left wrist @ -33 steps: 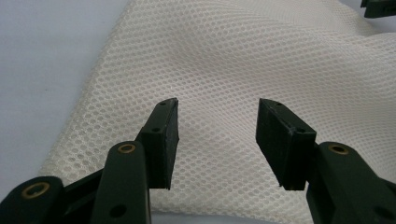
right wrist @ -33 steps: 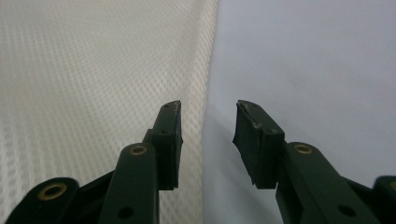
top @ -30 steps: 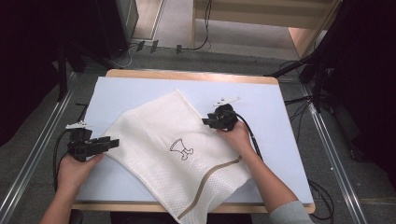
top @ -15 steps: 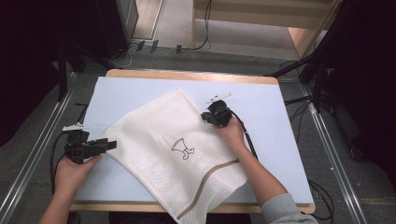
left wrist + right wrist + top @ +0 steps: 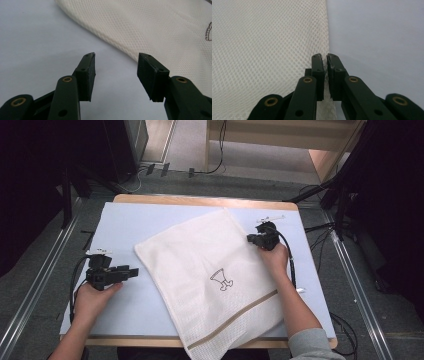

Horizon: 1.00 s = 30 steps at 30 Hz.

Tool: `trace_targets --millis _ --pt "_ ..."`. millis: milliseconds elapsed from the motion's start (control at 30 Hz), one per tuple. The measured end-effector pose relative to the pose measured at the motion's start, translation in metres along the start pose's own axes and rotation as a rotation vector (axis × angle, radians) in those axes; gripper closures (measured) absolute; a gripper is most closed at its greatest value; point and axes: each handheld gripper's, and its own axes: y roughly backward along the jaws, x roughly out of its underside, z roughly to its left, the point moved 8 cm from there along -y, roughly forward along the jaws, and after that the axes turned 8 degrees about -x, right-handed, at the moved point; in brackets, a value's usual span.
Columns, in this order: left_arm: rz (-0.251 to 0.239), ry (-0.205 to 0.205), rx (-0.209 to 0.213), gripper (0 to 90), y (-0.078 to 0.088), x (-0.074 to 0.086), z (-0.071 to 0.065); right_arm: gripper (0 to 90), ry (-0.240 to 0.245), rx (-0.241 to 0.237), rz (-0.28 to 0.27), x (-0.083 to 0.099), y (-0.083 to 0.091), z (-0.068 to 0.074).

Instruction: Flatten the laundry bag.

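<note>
The white mesh bag [image 5: 215,280] lies flat on my table, turned at a slant, with one corner hanging a little over the near edge. It is soft net cloth full of tiny holes, and it has a small dark drawing [image 5: 221,281] in the middle and a tan stripe [image 5: 235,317] near the bottom end.

My right gripper [image 5: 252,239] is at the bag's far right edge. Its jaws have just been closing, and now they are pressed together on the thin edge of the net, which I can see pinched between the pads in the right gripper view [image 5: 326,75]. My left gripper [image 5: 131,271] sits low over the bare table, just beside the bag's left corner but not touching it. Its jaws stand apart with nothing between them [image 5: 116,75].

The table [image 5: 150,225] is covered with a smooth, pale blue sheet, and a strip of light wood shows around its rim. Beyond the table the floor [image 5: 190,185] is grey carpet, with black cables [image 5: 212,167] lying on it. Metal rails [image 5: 35,285] run along both sides of the table. Dark stands [image 5: 350,185] rise at the right side, well apart from the bag. A black cable [image 5: 291,265] trails from my right gripper along my arm.
</note>
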Motion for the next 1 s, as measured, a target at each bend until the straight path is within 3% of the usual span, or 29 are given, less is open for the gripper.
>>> trace_targets --millis 67,167,200,367,433,500,600,767,800,867,1000 --pt "0.010 -0.011 0.017 49.9 -0.006 -0.002 -0.010 85.9 -0.021 0.022 -0.001 0.003 0.003 -0.008" --pt "0.017 -0.028 0.027 50.6 -0.013 -0.004 -0.021 83.1 -0.053 0.002 -0.014 0.005 0.004 -0.011" --pt "0.024 -0.047 0.029 50.9 -0.019 -0.005 -0.031 81.8 -0.054 0.003 -0.017 0.005 0.005 -0.010" --pt "0.054 -0.065 0.010 51.2 -0.027 -0.003 -0.038 75.5 -0.047 -0.024 -0.042 0.002 0.012 -0.004" --pt "0.059 -0.046 0.012 51.5 -0.029 -0.001 -0.039 72.3 -0.030 -0.032 -0.050 0.003 0.016 -0.001" --pt "0.088 -0.036 0.048 51.5 -0.033 0.004 -0.048 68.3 -0.014 -0.035 -0.055 0.006 0.023 0.002" --pt "0.110 -0.064 0.032 51.2 -0.039 0.008 -0.059 66.3 0.006 -0.035 -0.058 0.012 0.033 0.004" --pt "0.081 -0.053 0.009 51.4 -0.045 0.005 -0.067 63.9 0.023 -0.037 -0.067 0.023 0.051 0.005" --pt "0.072 -0.069 -0.008 52.1 -0.048 0.005 -0.071 62.5 0.030 -0.036 -0.067 0.029 0.058 0.003" --pt "0.070 -0.073 -0.014 54.0 -0.049 0.005 -0.073 62.2 0.035 -0.038 -0.069 0.033 0.062 0.002" --pt "0.074 -0.072 -0.007 71.5 -0.055 0.002 -0.076 61.9 0.028 -0.034 -0.056 0.048 0.072 -0.002"
